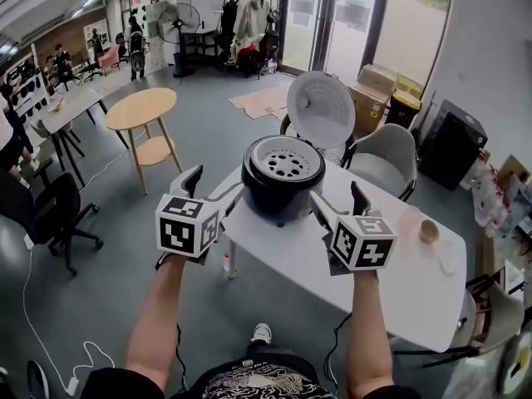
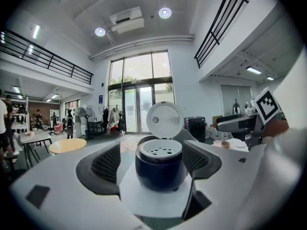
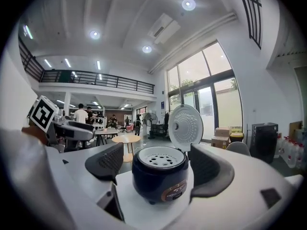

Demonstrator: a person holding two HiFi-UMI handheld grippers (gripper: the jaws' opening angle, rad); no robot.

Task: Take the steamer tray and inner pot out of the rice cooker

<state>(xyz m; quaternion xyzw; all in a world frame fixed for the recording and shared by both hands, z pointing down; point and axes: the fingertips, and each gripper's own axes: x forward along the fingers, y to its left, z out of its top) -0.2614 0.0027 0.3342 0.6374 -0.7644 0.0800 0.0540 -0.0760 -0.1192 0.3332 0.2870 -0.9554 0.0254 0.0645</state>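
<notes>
A white table [image 1: 403, 285] was set in a large hall with a grey floor [image 1: 108, 252] and tall glass doors [image 1: 332, 19] along the far wall. The rice cooker [image 1: 281, 194] was placed near the table's left corner, closest to the person. Its lid [image 1: 321, 109] was swung upright behind the opening. The steamer tray [image 1: 287, 158], white and perforated, was seated in the cooker's mouth. The inner pot could not be made out beneath it.

A small cup [image 1: 429, 230] was left well apart on the right of the tabletop. A grey chair [image 1: 385, 155] was drawn up at the far side, beside the lid. A round wooden table [image 1: 141, 108], a standing fan [image 1: 180, 19], cardboard boxes [image 1: 376, 86] and a black office chair [image 1: 58, 214] were spread about the room.

The left gripper [image 2: 150, 161] was held with its jaws spread wide and nothing between them. The right gripper [image 3: 158, 163] was likewise spread and empty. Both were held short of the cooker, one at each side, without contact.
</notes>
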